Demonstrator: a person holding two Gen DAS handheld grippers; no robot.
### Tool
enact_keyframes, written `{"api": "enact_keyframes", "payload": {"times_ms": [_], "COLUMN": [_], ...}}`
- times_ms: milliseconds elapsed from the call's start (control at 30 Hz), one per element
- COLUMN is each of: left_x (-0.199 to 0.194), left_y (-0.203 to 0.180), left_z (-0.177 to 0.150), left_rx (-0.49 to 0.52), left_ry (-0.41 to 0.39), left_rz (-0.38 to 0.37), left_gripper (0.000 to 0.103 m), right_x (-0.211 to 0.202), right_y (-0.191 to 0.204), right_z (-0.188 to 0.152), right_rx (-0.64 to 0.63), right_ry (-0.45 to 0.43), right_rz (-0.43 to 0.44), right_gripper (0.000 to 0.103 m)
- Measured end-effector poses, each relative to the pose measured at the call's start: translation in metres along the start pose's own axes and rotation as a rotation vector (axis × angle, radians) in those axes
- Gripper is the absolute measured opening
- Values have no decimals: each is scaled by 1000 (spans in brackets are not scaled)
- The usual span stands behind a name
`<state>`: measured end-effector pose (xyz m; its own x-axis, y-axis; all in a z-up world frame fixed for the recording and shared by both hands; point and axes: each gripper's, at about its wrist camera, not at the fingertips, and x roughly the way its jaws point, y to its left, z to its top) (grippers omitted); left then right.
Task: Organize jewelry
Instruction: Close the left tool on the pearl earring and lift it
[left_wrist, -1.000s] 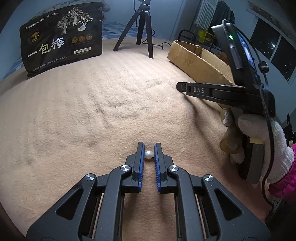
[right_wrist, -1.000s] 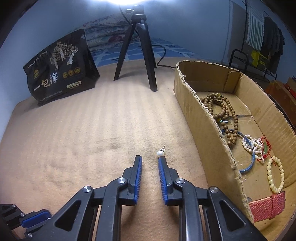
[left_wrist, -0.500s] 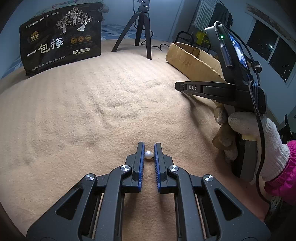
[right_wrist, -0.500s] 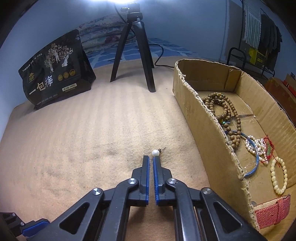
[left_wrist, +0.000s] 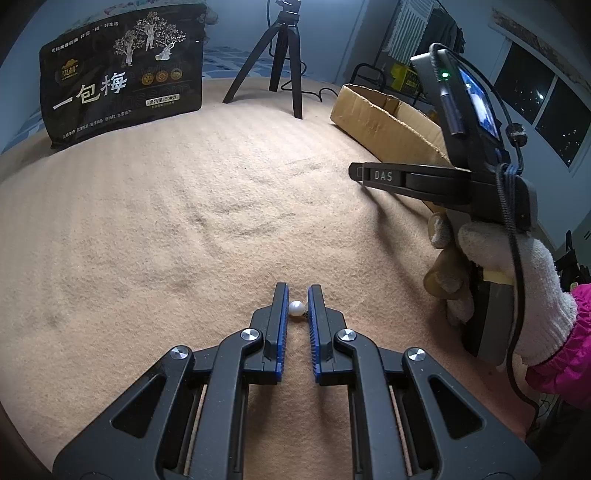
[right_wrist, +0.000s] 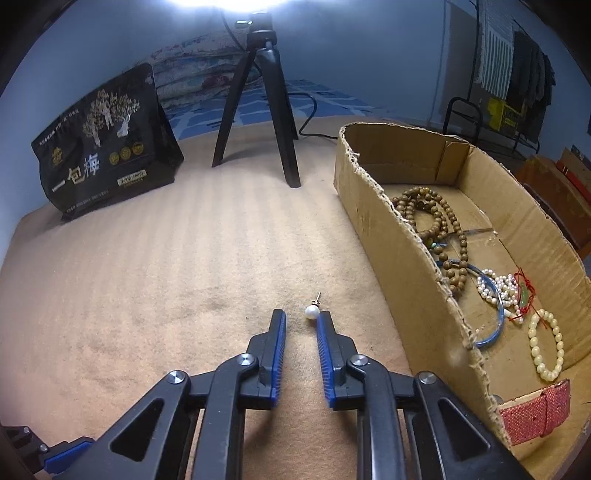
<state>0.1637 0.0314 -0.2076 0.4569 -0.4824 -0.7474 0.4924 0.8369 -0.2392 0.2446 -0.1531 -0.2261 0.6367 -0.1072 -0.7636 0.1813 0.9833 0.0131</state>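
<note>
A white pearl earring (left_wrist: 296, 308) sits pinched between the blue pads of my left gripper (left_wrist: 297, 291), low over the tan blanket. A second pearl earring (right_wrist: 312, 312) lies on the blanket with its post pointing away, touching the tip of the right finger of my right gripper (right_wrist: 301, 314). That gripper's jaws are opening and nothing is between the pads. A cardboard box (right_wrist: 406, 236) to its right holds wooden beads (right_wrist: 436, 214), a pearl bracelet (right_wrist: 498, 288), a blue bangle (right_wrist: 495, 328), a cream bead bracelet (right_wrist: 546, 347) and a red strap (right_wrist: 535, 413).
A black snack pouch (right_wrist: 107, 147) and a black tripod (right_wrist: 266, 92) stand at the far side of the blanket. In the left wrist view the box (left_wrist: 380, 114) is at the back right, with a gloved hand (left_wrist: 509, 266) holding the right gripper before it.
My right gripper shut just short of the loose earring, without catching it, and has opened again. The earring still lies on the blanket. The left gripper keeps its hold.
</note>
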Motion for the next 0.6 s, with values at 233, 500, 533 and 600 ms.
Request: {"api": "enact_keyframes", "payload": {"times_ms": [233, 500, 533, 600], "left_x": [0, -1, -1, -2], "left_y": [0, 1, 1, 1], "left_z": [0, -1, -1, -2], "left_rx": [1, 0, 1, 0], "left_ry": [-3, -6, -6, -7], "left_rz": [-7, -13, -12, -11], "left_gripper": [9, 9, 9, 9], "right_x": [6, 8, 8, 7], "right_y": [1, -3, -3, -3], "right_z": [5, 5, 5, 4], "right_rx": [18, 47, 46, 46], "right_ry": [8, -6, -7, -13], "right_rz": [-21, -22, -16, -2], "right_gripper": [16, 6, 6, 6]}}
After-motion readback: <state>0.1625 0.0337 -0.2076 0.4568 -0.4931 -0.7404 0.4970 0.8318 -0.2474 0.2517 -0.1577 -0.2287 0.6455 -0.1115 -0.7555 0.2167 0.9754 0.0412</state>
